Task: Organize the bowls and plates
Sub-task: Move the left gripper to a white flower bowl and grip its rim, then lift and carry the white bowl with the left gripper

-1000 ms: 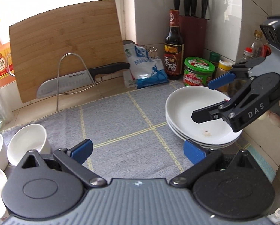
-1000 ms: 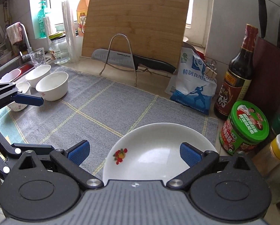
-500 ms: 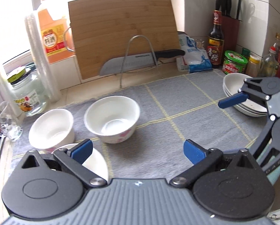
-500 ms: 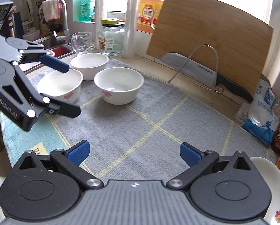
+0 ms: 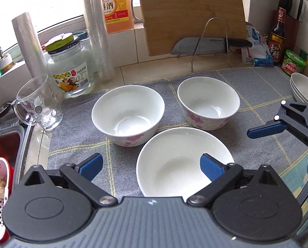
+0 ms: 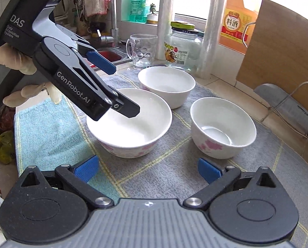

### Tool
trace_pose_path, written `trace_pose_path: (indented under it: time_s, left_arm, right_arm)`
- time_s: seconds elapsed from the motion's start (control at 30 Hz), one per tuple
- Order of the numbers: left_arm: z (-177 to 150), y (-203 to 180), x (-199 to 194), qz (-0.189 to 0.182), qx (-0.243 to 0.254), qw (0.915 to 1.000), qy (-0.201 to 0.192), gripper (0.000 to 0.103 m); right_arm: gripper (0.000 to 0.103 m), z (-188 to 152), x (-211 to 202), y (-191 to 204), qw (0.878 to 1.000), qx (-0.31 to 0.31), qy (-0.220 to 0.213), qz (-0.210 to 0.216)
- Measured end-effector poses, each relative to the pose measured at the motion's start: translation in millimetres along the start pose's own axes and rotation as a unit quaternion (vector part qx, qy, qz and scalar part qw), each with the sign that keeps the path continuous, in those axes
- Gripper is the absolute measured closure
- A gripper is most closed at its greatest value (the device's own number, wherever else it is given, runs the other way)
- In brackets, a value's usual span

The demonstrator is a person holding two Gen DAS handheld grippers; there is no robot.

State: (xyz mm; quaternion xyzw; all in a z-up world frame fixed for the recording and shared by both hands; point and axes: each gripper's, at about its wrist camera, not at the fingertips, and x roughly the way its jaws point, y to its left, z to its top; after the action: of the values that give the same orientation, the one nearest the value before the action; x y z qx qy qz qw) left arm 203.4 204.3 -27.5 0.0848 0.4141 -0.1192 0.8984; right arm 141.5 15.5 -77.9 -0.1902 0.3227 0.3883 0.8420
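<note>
While "DAS" and "GenRobot.AI" read on the left gripper (image 6: 121, 86), its fingers have just been closing yet stand wide around the nearest bowl's (image 5: 174, 161) rim, one inside; right gripper (image 6: 146, 170) fingers gape, empty, over the mat (image 6: 164, 173).

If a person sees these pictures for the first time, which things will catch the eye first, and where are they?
First come three white bowls with pink flowers, close together on the grey checked mat: the nearest bowl, one behind it on the left and one on the right. The left hand-held gripper is open over the nearest bowl's rim, its jaws having just been closing a little. Behind leans a wooden cutting board, with a knife in front.
</note>
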Motion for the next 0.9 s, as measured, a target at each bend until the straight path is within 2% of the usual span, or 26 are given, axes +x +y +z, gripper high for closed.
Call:
trace_pose_path:
  time_s: [0.17, 0.3, 0.4, 0.5, 0.9]
  left_arm:
    - [-3, 10, 9, -0.030, -0.024, 0.9990, 0.023, 0.025]
    - [-3, 13, 12, -0.053, -0.032, 0.9976, 0.029, 0.035]
    - [-2, 12, 13, -0.062, -0.028, 0.9972, 0.032, 0.045]
    - [-2, 10, 13, -0.071, -0.024, 0.9966, 0.033, 0.050]
    - [0, 12, 10, -0.083, -0.025, 0.9957, 0.033, 0.051]
  right_arm:
    - [0.002, 8, 18, 10, 1.000, -0.013, -0.001, -0.004]
    - [0.015, 14, 24, 15, 1.000, -0.026, -0.001, -0.001]
    - [0.018, 14, 24, 18, 1.000, -0.030, 0.000, 0.002]
    - [0.021, 14, 24, 19, 0.999, -0.035, -0.001, 0.006]
    - [0.021, 15, 23, 18, 1.000, -0.030, 0.000, 0.008]
